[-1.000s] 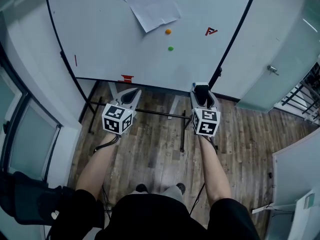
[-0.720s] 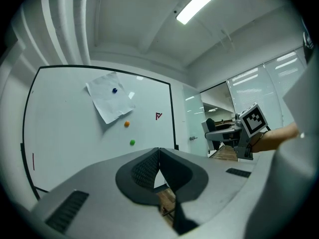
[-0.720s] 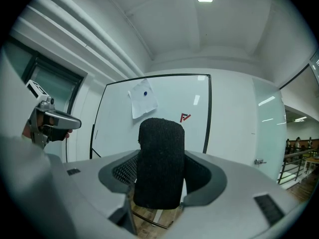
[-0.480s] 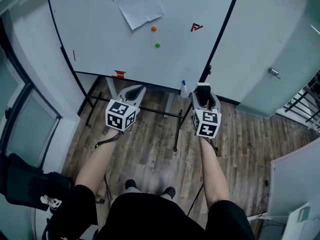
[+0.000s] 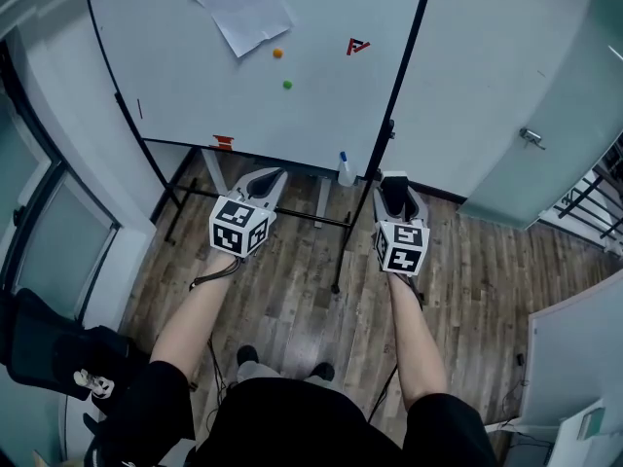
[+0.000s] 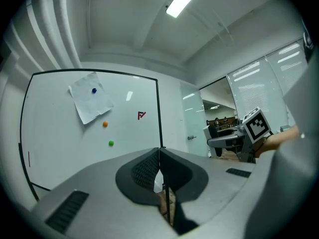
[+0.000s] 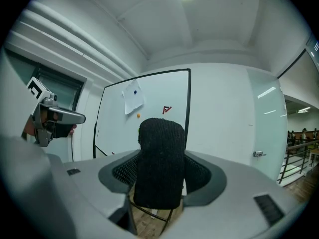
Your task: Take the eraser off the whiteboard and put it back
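Observation:
The whiteboard (image 5: pixel 195 95) stands on a wheeled frame ahead and to the left. My right gripper (image 5: pixel 394 189) is shut on a black fuzzy eraser (image 5: pixel 393 197), held away from the board near its lower right corner. In the right gripper view the eraser (image 7: pixel 160 163) stands upright between the jaws, covering part of the whiteboard (image 7: pixel 149 108). My left gripper (image 5: pixel 265 181) is shut with nothing in it, below the board's tray. In the left gripper view its pads meet in front of the whiteboard (image 6: pixel 65 148).
On the board are a paper sheet (image 5: pixel 241 13) under a blue magnet, an orange magnet (image 5: pixel 277 53), a green magnet (image 5: pixel 287 85) and a red mark (image 5: pixel 358 46). A spray bottle (image 5: pixel 345 170) stands on the tray. A glass door (image 5: pixel 531 136) is at right, a black bag (image 5: pixel 39 343) at left.
The board has slid left in the head view, and the spray bottle on its tray has come into sight. Both grippers keep their pose; the eraser stays in the right one.

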The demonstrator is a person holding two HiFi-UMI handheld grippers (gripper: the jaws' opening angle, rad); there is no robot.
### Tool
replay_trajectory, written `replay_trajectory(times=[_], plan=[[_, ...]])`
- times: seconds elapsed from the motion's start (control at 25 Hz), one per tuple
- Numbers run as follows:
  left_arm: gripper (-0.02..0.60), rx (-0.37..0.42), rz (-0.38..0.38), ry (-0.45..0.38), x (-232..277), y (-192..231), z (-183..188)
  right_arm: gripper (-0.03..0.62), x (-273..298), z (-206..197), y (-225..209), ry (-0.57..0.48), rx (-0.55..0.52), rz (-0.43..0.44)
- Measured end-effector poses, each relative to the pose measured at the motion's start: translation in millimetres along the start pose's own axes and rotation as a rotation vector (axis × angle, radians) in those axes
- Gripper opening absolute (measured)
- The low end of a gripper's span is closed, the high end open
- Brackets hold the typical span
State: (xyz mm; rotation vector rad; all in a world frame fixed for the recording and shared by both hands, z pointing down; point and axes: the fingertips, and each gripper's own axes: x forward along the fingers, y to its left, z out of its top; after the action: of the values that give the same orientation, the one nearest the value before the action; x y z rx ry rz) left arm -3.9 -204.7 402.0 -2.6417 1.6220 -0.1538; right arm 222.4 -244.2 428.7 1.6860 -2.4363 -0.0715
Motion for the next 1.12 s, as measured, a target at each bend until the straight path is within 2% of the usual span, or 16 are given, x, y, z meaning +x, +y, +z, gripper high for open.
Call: replay_trajectory(times=[0.64,1.12], plan=[[0.023,0.009,0.027,-0.002,14,-59,2,0.272,-28,-18,-44,0.002,-0.017,0.034],[0.023,-0.019,0.048,0.01,24,-88,-16,0.27,-31,-35,-65,0.018,-0.04,0.07]])
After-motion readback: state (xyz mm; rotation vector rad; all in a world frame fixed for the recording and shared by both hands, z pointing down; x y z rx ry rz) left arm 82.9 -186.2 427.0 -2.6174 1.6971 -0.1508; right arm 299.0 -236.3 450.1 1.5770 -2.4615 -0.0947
